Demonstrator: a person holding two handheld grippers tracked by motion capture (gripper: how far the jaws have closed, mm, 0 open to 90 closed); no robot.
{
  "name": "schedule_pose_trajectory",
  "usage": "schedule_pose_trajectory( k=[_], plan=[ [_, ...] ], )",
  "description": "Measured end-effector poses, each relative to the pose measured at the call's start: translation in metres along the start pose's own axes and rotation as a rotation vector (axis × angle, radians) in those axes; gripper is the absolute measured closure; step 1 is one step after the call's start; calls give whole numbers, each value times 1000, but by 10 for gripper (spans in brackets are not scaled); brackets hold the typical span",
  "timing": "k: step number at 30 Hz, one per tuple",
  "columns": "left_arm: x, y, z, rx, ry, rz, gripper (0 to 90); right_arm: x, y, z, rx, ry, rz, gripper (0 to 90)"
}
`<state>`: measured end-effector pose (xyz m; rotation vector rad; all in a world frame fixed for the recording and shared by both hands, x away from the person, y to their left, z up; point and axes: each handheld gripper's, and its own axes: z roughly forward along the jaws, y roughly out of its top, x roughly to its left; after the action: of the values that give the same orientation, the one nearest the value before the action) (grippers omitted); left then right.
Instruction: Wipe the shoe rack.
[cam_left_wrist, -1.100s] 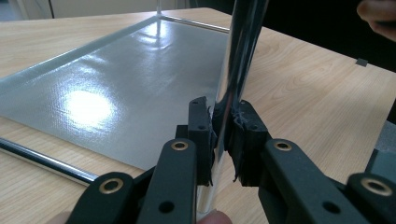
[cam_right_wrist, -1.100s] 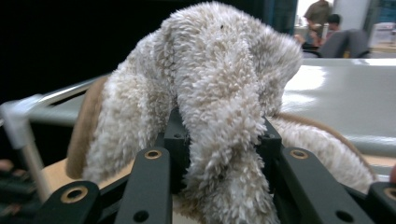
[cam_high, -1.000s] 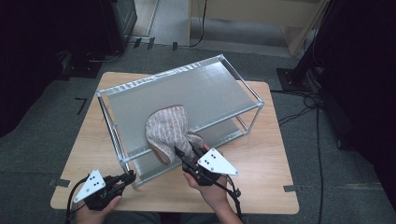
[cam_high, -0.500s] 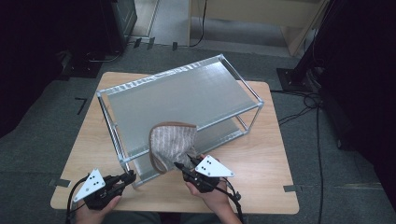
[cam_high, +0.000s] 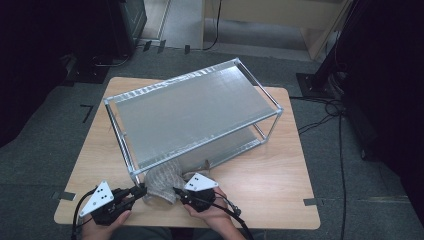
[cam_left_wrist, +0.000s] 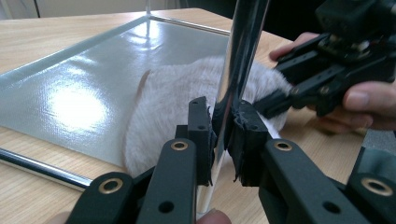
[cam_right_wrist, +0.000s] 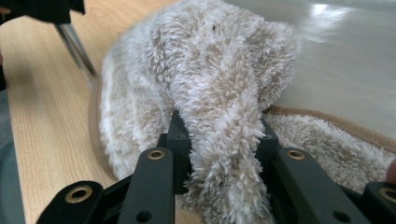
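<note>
Fluffy beige towel (cam_right_wrist: 210, 93), looped pile, bunched at near-left corner of lower rack shelf (cam_left_wrist: 70, 93), pinched in right claw (cam_high: 176, 192). Left claw (cam_left_wrist: 223, 133) clamped on shiny chrome post (cam_left_wrist: 243, 56); clamp clear in left gripper view. Wooden surface (cam_high: 280, 175) beneath.

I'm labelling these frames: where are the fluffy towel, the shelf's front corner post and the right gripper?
fluffy towel (cam_right_wrist: 219, 88): right gripper view, bunched pile.
front corner post (cam_left_wrist: 240, 60): left gripper view, shiny upright above the jaws.
right gripper (cam_high: 176, 190): high view, between its fingertips.
</note>
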<state>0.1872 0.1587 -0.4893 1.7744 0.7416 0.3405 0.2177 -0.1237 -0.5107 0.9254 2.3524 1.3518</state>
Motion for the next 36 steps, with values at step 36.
schedule_pose_trajectory(
  k=[36],
  plan=[
    [1,0,-2,5,0,4,795,-181,-35,-72,116,-556,365,696]
  ],
)
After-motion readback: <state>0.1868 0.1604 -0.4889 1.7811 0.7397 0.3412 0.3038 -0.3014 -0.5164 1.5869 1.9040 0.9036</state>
